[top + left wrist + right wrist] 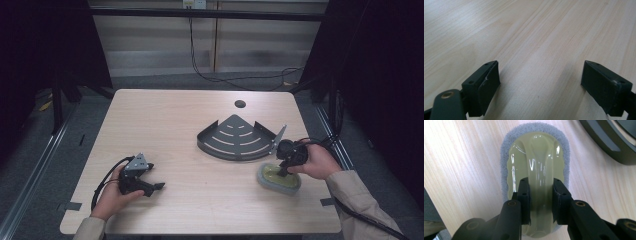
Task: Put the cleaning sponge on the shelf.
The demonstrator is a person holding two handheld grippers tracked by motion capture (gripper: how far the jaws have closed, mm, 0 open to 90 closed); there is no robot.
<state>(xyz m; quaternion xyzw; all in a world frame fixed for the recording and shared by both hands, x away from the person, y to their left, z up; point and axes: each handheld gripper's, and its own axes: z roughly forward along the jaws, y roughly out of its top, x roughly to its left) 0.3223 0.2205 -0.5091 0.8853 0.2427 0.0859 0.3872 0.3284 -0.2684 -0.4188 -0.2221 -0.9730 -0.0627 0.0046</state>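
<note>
Pinching the raised handle of the scrubbing sponge, the right gripper has its two jaws pressed against either side of the glossy yellow-green ridge — a sensible grip, I judge, since that ridge is the one narrow, stiff part the jaws can close on, while the grey pad around it is soft and wide. In the high view the sponge lies flat on the table at the lower right of the frame, just below the right corner of the dark, fan-shaped corner shelf, with the right gripper coming down on it from above. The sponge appears not yet lifted; its pad seems to sit on the wood.

At the lower left of the frame the left gripper rests low over bare table — its jaws spread wide with nothing between them, well apart from the sponge, probably parked out of the way.
</note>
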